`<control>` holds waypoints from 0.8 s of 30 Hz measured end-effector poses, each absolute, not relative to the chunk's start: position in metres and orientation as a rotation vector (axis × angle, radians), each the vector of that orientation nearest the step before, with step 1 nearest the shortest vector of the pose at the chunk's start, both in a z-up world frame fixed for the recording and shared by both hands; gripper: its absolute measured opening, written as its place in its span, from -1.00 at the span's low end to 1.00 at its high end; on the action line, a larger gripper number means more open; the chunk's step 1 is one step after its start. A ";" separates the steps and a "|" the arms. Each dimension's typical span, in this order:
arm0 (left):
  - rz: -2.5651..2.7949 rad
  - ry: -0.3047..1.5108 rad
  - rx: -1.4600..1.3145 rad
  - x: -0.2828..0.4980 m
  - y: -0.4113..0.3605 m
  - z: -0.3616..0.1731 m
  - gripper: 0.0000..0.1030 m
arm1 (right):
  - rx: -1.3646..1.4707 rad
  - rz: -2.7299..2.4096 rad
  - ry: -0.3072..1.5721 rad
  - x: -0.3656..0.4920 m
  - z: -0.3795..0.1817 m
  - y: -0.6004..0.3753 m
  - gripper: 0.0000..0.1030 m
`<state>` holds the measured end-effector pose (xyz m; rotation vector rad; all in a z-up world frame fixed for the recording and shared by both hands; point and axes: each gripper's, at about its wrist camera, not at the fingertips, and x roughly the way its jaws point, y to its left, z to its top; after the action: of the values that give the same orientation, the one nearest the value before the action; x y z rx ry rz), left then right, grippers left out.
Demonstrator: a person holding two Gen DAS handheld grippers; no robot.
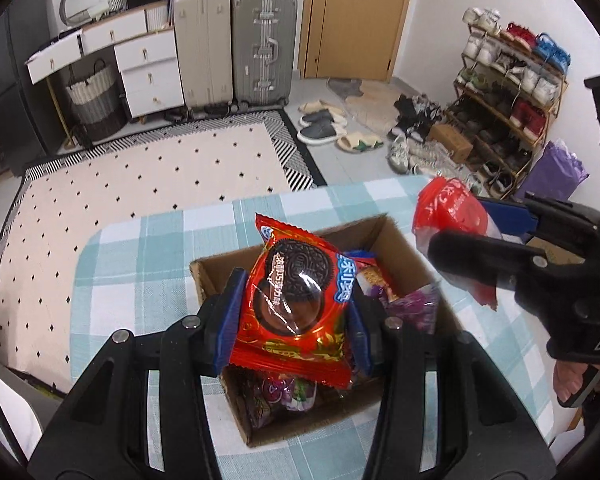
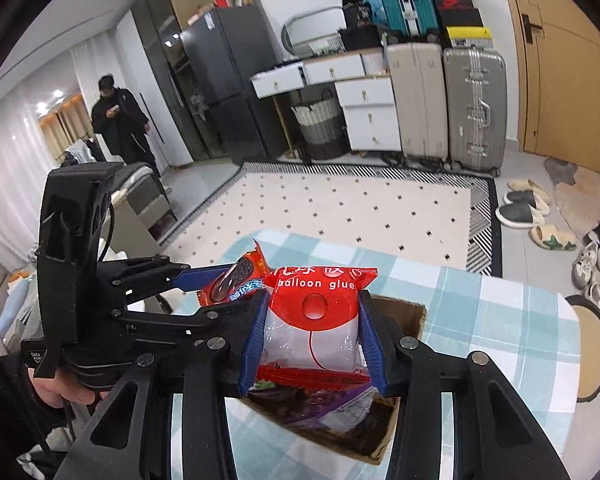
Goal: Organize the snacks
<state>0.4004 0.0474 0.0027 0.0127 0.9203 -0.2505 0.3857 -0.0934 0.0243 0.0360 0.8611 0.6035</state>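
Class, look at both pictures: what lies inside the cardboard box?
Inside the cardboard box lie purple snack packets and other mixed wrappers. The held Oreo packet and balloon glue packet cover much, so a count is impossible.

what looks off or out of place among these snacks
The packet in the right claw reads "balloon glue", which sounds like a toy, not food, yet it hangs over the cardboard box of snacks beside the cookie packet in the left claw. Nothing looks spilled or torn.
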 end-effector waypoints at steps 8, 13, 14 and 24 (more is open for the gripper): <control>-0.275 0.974 -0.013 0.422 0.045 -0.040 -0.15 | 0.026 0.587 0.955 0.408 -0.019 -0.093 -0.16; -0.264 0.969 0.000 0.426 0.047 -0.046 -0.10 | 0.006 0.581 0.943 0.410 -0.024 -0.091 0.01; -0.267 0.970 0.000 0.425 0.048 -0.046 0.11 | 0.007 0.587 0.931 0.408 -0.021 -0.091 0.01; -0.202 0.840 -0.016 0.373 0.070 -0.013 0.56 | 0.039 0.591 0.838 0.366 0.006 -0.109 0.22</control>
<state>0.3727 0.0702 -0.0135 -0.0164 0.8397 -0.2023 0.3664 -0.1092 0.0061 0.0390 0.8383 0.5911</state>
